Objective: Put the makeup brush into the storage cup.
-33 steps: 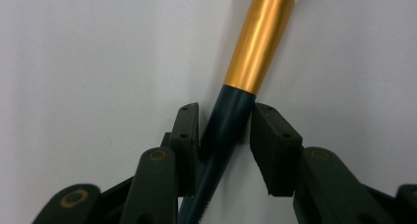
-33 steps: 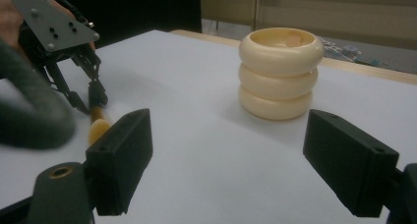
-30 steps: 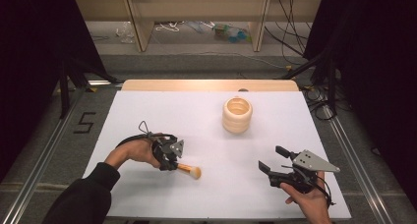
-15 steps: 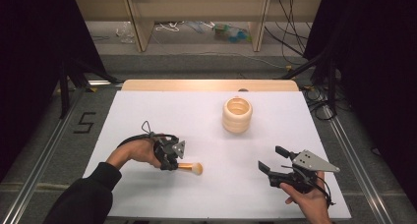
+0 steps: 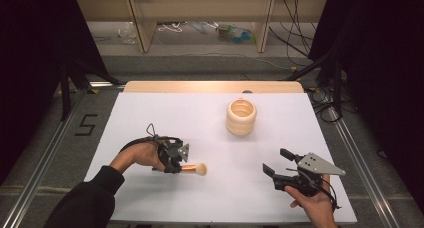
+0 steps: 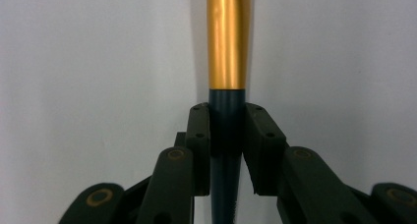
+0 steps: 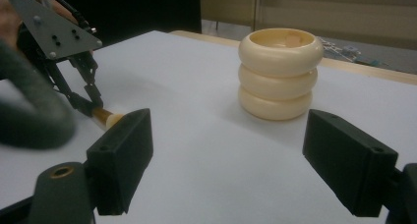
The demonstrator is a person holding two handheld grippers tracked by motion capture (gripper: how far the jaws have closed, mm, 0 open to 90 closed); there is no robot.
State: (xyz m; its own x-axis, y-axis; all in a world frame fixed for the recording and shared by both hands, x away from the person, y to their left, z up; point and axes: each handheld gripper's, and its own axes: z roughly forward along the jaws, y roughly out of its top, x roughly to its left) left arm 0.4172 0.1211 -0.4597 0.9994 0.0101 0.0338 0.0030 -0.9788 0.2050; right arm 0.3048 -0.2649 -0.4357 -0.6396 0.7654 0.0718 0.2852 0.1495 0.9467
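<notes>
White table (image 5: 150, 113) under dim light, shelving and loose cables behind it. I have the left gripper (image 5: 176, 164) low over the sheet; its jaws have just been closing and now pinch the dark handle of the brush (image 5: 194, 168), just behind its gold collar. The brush lies flat on the table, pale bristles pointing toward the right gripper (image 5: 276, 164). That one rests near the front edge, jaws wide, nothing between them. A cream ribbed pot (image 5: 241, 117) stands upright farther back.
</notes>
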